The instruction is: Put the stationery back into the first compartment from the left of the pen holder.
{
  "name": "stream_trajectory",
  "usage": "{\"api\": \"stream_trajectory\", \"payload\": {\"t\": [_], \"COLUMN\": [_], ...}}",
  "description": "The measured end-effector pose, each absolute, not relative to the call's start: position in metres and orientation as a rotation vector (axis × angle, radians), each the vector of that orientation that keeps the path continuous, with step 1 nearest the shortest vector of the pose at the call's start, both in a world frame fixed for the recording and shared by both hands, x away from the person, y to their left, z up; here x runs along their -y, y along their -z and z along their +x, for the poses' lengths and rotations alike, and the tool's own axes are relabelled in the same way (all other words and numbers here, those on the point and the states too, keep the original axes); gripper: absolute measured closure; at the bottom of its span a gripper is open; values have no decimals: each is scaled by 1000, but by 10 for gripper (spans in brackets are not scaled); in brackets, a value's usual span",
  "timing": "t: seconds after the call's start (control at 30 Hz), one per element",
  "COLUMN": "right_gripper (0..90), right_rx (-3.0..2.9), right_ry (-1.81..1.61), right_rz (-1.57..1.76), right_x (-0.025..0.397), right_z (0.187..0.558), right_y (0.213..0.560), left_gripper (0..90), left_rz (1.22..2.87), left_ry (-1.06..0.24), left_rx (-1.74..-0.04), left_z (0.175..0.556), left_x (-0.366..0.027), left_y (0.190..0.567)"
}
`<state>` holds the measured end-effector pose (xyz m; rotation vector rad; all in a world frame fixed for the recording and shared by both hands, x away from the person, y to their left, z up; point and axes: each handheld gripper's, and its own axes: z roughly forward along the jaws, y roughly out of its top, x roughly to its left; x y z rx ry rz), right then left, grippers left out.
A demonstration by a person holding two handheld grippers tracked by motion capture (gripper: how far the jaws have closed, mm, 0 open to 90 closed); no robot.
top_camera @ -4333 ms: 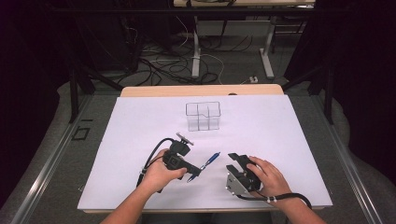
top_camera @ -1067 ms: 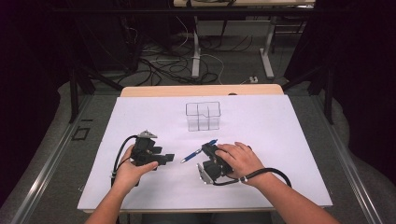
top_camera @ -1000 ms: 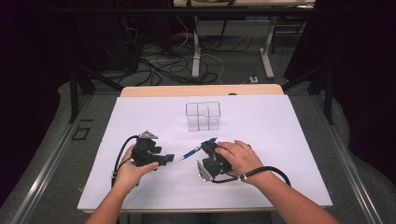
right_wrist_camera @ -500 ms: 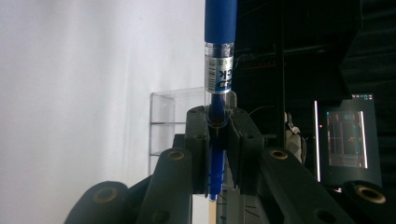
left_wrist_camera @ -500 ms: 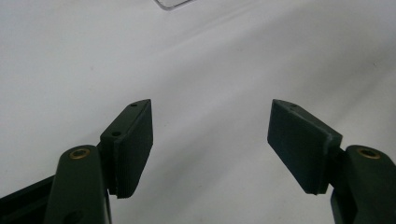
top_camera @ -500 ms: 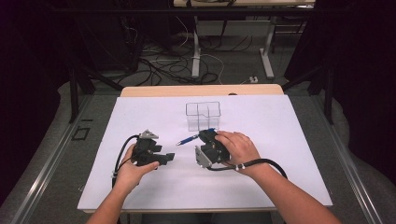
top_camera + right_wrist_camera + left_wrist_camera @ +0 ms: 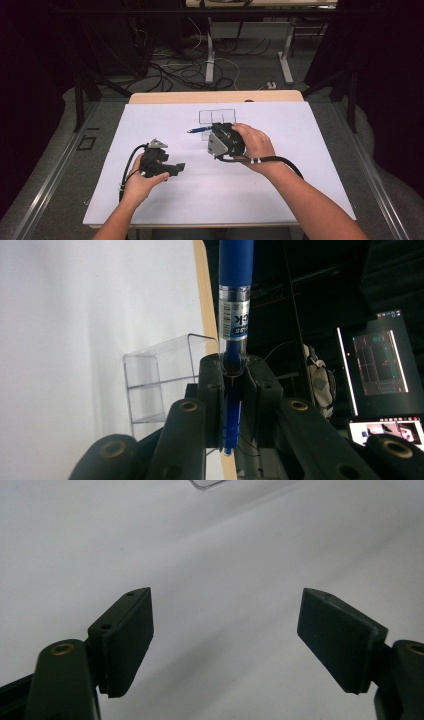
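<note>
Right gripper [image 7: 216, 131] closed on a blue pen [image 7: 199, 130], held above the white desk [image 7: 300, 170] a little behind its middle, nearer to the far edge than to the near one. In the right gripper view, pen [image 7: 234, 305] clamped between the two black jaws, with its clear section and a printed label just beyond the pads and the blue barrel running on past them; a short length of the pen also visible below the pads. In the high view, pen sticking out of the gripper to the left, nearly level with the desk, its free end pointing toward the left edge. Clear plastic box [image 7: 217, 116] with compartments standing just behind the pen, close to the far edge of the desk; same box [image 7: 160, 382] in the right gripper view, just beside the jaws, not touching the pen as far as can be told. Right hand [image 7: 254, 145] wrapped around the body of its gripper, cable trailing back along the forearm. Left gripper [image 7: 177, 169] low over the desk, toward the near left part, well apart from the pen and the box. In the left gripper view, jaws standing wide with bare white desk surface between the pads, nothing held.
</note>
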<state>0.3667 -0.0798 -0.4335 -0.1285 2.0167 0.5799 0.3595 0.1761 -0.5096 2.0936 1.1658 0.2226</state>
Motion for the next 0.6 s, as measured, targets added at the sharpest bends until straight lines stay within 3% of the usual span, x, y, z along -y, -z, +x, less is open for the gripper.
{"api": "stream_trajectory", "payload": {"t": [0.6], "right_gripper": [795], "right_rx": [-2053], "right_ry": [-689], "right_rz": [70], "right_x": [83], "right_z": [393], "right_y": [417], "left_gripper": [197], "left_rz": [2063], "left_ry": [-238], "left_rx": [-1177], "left_z": [360], "left_x": [-179], "left_y": [507]}}
